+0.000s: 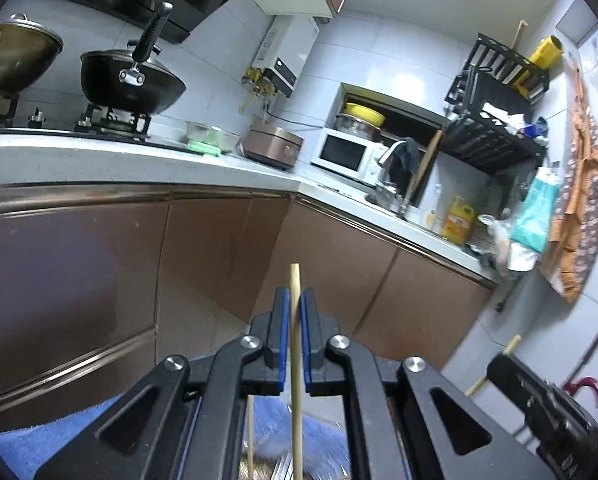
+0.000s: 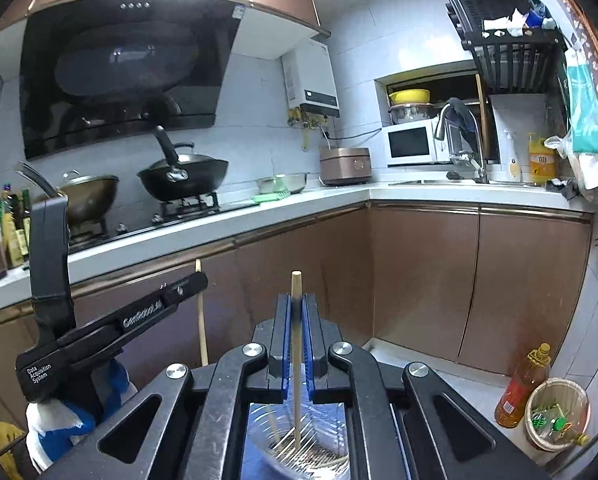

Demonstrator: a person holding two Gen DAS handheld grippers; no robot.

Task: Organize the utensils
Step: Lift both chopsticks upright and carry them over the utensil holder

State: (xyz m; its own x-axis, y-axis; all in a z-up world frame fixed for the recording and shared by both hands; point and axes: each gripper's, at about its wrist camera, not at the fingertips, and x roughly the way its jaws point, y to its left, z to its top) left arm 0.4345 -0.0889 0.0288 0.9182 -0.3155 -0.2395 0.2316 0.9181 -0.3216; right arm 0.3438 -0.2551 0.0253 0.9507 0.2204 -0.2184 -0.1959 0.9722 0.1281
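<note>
Chopsticks stand upright, one [image 1: 296, 344] clamped in the left gripper's [image 1: 295, 300] jaws; another [image 2: 296, 360] in the right gripper's [image 2: 296, 304] jaws.

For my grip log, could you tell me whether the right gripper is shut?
Shut: the right gripper pinches an upright chopstick between its blue pads.

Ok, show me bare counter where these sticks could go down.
The white countertop lies bare along its front edge before the black wok, and at the corner between the copper rice cooker and steel sink. The sink's right end, around the yellow bottle, is crowded.
</note>
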